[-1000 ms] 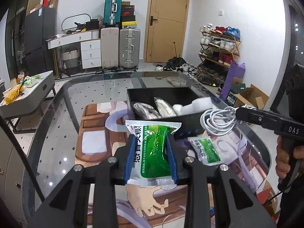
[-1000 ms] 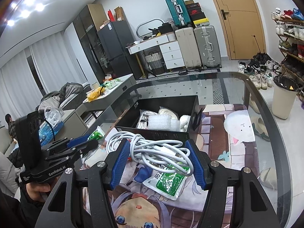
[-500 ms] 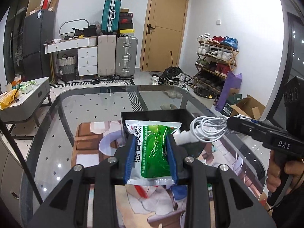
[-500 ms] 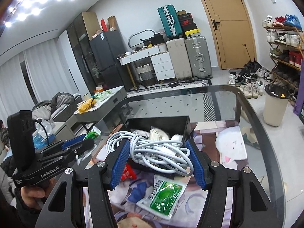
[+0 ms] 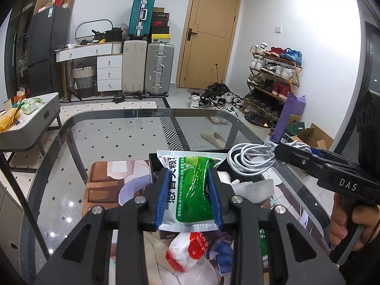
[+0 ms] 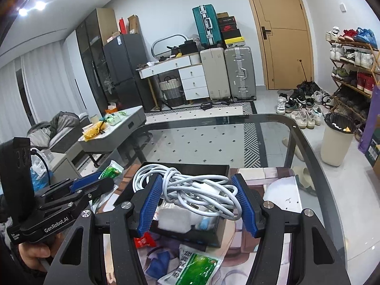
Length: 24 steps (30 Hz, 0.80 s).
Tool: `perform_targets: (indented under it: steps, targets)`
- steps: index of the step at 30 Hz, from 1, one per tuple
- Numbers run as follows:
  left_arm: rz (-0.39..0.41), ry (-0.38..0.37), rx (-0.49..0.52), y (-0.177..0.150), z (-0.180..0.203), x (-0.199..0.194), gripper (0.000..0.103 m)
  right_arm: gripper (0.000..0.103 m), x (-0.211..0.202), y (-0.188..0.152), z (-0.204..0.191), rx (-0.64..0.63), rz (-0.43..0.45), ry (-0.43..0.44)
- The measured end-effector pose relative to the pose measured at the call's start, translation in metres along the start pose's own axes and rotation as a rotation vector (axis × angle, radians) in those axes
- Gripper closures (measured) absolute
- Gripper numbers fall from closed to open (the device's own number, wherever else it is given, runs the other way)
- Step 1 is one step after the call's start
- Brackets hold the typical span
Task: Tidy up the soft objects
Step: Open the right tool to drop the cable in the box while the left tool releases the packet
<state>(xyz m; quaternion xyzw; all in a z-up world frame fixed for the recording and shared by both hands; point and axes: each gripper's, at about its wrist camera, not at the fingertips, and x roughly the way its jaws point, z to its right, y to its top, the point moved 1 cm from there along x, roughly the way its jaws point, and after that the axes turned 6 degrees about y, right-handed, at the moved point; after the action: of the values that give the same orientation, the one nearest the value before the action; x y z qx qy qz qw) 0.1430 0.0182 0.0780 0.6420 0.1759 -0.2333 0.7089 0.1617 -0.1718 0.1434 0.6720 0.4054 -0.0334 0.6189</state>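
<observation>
My left gripper [image 5: 188, 194] is shut on a green and white pouch [image 5: 190, 190] and holds it above the near part of the black storage box [image 5: 153, 166]. My right gripper [image 6: 198, 199] is shut on a coil of white cable [image 6: 197, 190] and holds it over the same black box [image 6: 213, 167]. The box holds white foam and other soft items [image 6: 175, 218]. In the left wrist view the cable [image 5: 251, 160] hangs from the right gripper at the right. In the right wrist view the left gripper [image 6: 99, 182] is at the left with its pouch [image 6: 110, 169].
The box sits on a printed mat [image 5: 102, 185] on a glass table [image 5: 118, 133]. A second green pouch [image 6: 192, 268], a red and white packet [image 5: 190, 249] and a blue item [image 6: 158, 263] lie on the mat in front of the box.
Both grippers have risen and moved forward over the black box, each still holding its item. The box now sits lower and closer under the fingers.
</observation>
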Motion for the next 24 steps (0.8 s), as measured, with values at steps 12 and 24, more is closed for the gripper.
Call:
perform_targets:
  steps: [12,24]
  targets:
    - [-0.017,0.017,-0.023,0.008,-0.002,0.036,0.072,0.042,0.044,0.019,0.005,-0.081,-0.057,-0.076]
    - [-0.039,0.026,0.008,0.005,0.004,0.058,0.072,0.042,0.085,0.017,-0.001,-0.163,-0.130,-0.125]
